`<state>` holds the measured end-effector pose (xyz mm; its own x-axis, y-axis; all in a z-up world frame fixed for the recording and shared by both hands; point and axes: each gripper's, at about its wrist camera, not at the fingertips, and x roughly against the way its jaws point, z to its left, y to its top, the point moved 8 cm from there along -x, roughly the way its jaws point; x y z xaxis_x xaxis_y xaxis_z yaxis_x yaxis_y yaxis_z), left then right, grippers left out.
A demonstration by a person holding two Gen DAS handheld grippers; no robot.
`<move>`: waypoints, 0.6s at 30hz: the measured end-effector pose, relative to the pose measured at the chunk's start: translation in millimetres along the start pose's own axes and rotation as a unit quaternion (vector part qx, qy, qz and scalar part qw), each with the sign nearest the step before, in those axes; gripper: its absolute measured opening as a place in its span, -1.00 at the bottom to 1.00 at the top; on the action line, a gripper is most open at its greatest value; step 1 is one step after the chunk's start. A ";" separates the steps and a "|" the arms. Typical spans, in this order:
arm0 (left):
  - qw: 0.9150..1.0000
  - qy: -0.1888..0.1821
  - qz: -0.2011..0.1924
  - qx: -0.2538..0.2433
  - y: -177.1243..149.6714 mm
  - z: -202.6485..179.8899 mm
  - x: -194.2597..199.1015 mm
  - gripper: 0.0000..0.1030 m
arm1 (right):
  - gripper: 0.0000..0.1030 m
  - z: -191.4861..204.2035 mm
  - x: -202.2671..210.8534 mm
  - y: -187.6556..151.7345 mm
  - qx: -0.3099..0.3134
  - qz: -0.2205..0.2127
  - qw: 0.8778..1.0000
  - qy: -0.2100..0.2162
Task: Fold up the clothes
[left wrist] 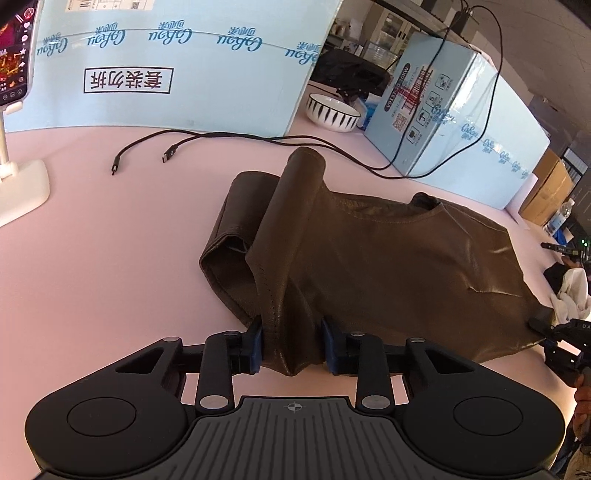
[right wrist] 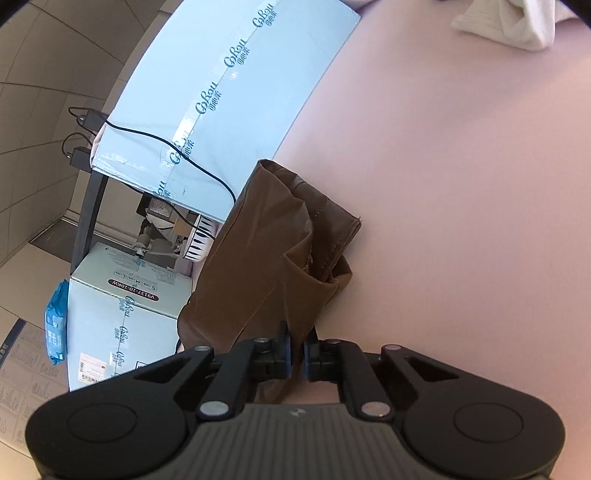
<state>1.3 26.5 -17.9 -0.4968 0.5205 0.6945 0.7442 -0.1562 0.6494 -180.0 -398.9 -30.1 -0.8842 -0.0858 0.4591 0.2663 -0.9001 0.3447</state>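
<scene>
A dark brown shirt (left wrist: 388, 258) lies partly folded on the pink table (left wrist: 110, 258), its left sleeve side folded over. My left gripper (left wrist: 291, 343) is shut on a bunched fold at the shirt's near edge. My right gripper (right wrist: 297, 350) is shut on another edge of the brown shirt (right wrist: 269, 251) and lifts it a little off the pink table (right wrist: 461, 221). The right gripper also shows at the right edge of the left wrist view (left wrist: 546, 332), at the shirt's corner.
Light blue cartons (left wrist: 166, 66) (left wrist: 443, 110) stand along the table's far side. Black cables (left wrist: 170, 151) lie in front of them. A striped bowl (left wrist: 332, 110) sits between the cartons. A white phone stand (left wrist: 18, 184) is at the left. White cloth (right wrist: 509, 26) lies on the table.
</scene>
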 end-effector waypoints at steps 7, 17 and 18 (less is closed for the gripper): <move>1.000 -0.022 0.015 -0.016 -21.3 -26.7 10.2 -0.55 | -0.89 -8.3 24.4 15.8 0.018 -0.030 0.999 -0.019; 0.994 0.105 -0.032 0.011 -5.5 -6.0 50.1 -0.29 | -0.69 -25.6 35.4 10.4 -0.010 -0.013 0.999 -0.041; 0.989 0.137 -0.060 0.006 3.3 -6.8 58.8 -0.27 | -0.68 -28.5 35.4 10.6 -0.021 -0.014 0.999 -0.035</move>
<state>-28.5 50.8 27.2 -0.6824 0.2879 0.6719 0.6774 -0.0964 0.7293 -219.4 -423.7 -33.6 -0.8612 -0.0316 0.5072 0.2246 -0.9190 0.3240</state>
